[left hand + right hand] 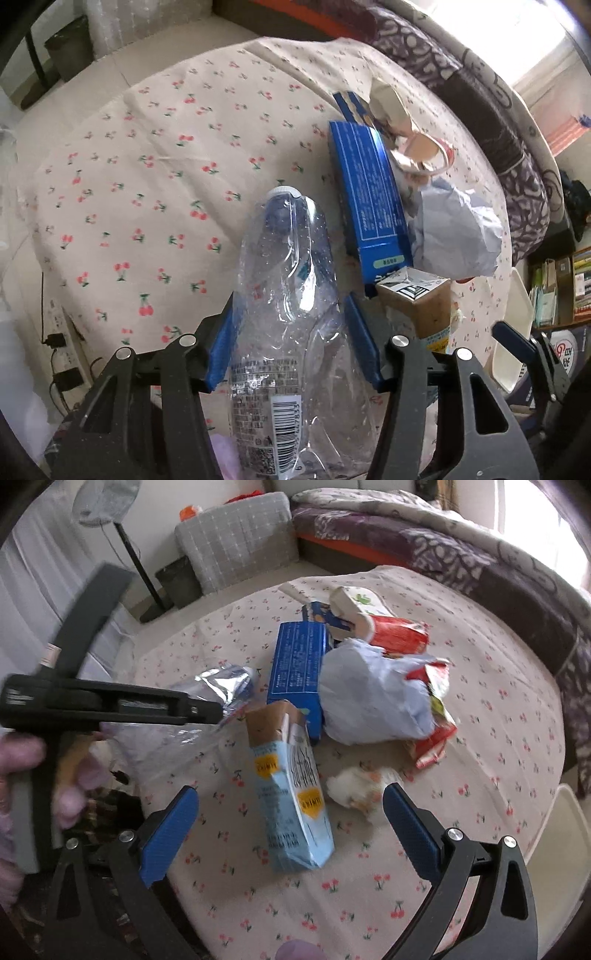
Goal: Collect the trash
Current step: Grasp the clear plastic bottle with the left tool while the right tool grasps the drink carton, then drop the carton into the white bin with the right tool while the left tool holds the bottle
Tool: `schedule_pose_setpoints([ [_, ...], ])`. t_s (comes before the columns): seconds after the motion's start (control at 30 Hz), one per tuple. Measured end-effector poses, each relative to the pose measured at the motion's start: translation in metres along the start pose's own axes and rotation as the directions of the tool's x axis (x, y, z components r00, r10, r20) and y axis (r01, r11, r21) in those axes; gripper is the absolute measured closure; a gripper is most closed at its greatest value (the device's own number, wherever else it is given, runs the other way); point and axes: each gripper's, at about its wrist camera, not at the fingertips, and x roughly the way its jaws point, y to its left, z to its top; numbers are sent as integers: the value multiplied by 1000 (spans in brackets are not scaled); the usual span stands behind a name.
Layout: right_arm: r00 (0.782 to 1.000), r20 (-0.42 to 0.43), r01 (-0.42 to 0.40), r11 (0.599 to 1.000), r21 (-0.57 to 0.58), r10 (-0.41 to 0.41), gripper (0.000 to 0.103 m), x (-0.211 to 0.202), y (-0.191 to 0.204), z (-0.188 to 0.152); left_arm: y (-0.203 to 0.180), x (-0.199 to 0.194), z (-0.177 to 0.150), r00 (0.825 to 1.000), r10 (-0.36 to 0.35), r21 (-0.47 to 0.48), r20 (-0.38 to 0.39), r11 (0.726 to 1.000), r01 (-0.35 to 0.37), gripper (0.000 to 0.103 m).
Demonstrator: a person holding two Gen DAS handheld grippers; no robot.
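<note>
My left gripper (291, 306) is shut on a crushed clear plastic bottle (291, 295) with a white cap, held above the cherry-print tablecloth (147, 166). It also shows at the left of the right wrist view (218, 690). My right gripper (291, 797) is open, its blue fingers on either side of an upright light-blue drink carton (291, 786) without touching it. Behind it lie a blue box (295, 664), a crumpled pale-blue paper (369, 694), red wrappers (432, 709) and a white crumpled tissue (358, 786).
A round table (480, 812) carries the trash pile. A dark bin (177, 579) and a lamp stand (136, 565) are on the floor behind it. A bed with purple bedding (461, 542) runs along the right. A white chair (561, 830) stands at the table's right edge.
</note>
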Motion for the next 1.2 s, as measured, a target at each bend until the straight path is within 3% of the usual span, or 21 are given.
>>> schedule_pose_setpoints([
  [0.1, 999, -2, 33, 999, -31, -33, 12, 12, 8, 5, 3, 1, 1, 1000, 21, 6, 23, 1000, -21, 50],
  [0.17, 999, -21, 34, 999, -35, -35, 27, 22, 10, 8, 3, -2, 1, 999, 34, 11, 39, 999, -34, 50],
  [0.27, 998, -60, 19, 1000, -19, -20, 56, 34, 12, 10, 3, -5, 0, 997, 46, 19, 56, 999, -48, 50],
  [0.3, 997, -76, 31, 999, -18, -32, 70, 39, 11, 11, 4, -5, -1, 997, 49, 21, 59, 999, -50, 50],
  [0.33, 996, -76, 34, 999, -16, -35, 73, 41, 13, 10, 4, -6, 0, 997, 50, 23, 62, 998, -52, 50],
  [0.83, 995, 98, -9, 998, 66, 3, 76, -11, -2, 19, -3, -28, 5, 986, 21, 6, 163, 1000, -22, 50],
  [1.2, 980, 184, 36, 980, 195, -73, 76, -61, -51, 6, -48, -35, 3, 976, -34, 79, 217, 997, 17, 50],
])
